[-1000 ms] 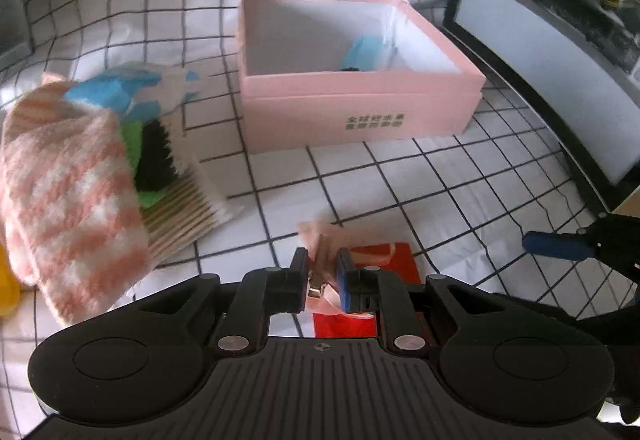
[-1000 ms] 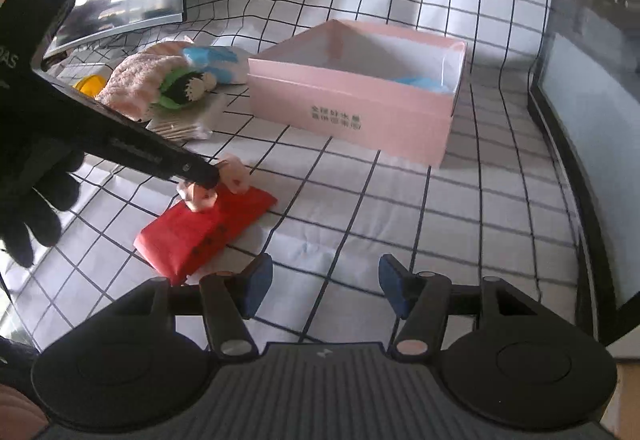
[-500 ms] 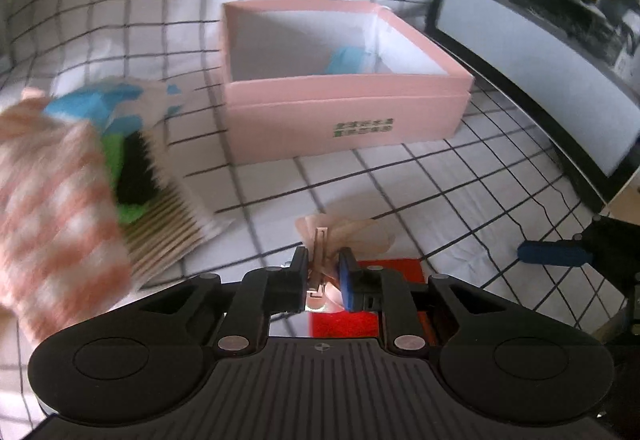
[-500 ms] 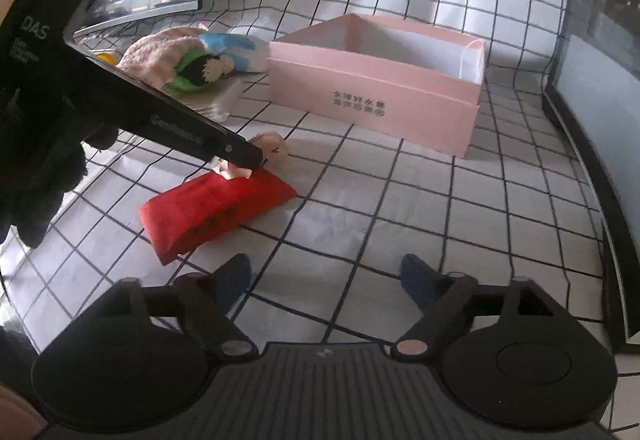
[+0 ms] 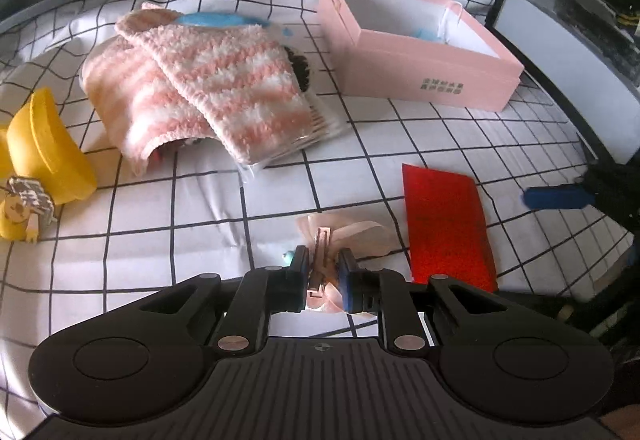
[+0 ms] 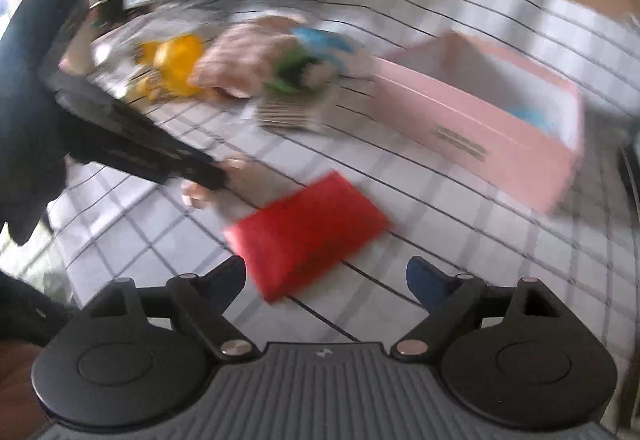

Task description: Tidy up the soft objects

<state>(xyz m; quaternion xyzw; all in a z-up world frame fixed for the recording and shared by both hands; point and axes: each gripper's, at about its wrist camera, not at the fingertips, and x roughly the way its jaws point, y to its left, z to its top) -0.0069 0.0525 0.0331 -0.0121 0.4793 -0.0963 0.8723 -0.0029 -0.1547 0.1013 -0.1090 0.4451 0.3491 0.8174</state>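
The pink bow hair clip [image 5: 340,236] sits pinched between the nearly closed fingers of the left gripper [image 5: 323,266], just above the checked cloth [image 5: 200,199]; its lower half is hidden behind the finger pads, and in the right wrist view it is only a pale smear at the tip of that gripper. Just beside it lies the red packet [image 5: 446,224], flat on the cloth, its near corner cut off by the gripper body. The right gripper [image 6: 326,276] stands wide with its jaws closing and nothing between them, the red packet just ahead; that whole view is blurred. Farther off, the pink box [image 5: 420,51] stands open with something blue [image 5: 428,34] inside, mostly hidden by its wall. The striped fluffy sock [image 5: 208,79] covers a heap: a blue item, something dark, a clear packet of sticks. A yellow toy [image 5: 44,155] is cut off at the left edge.
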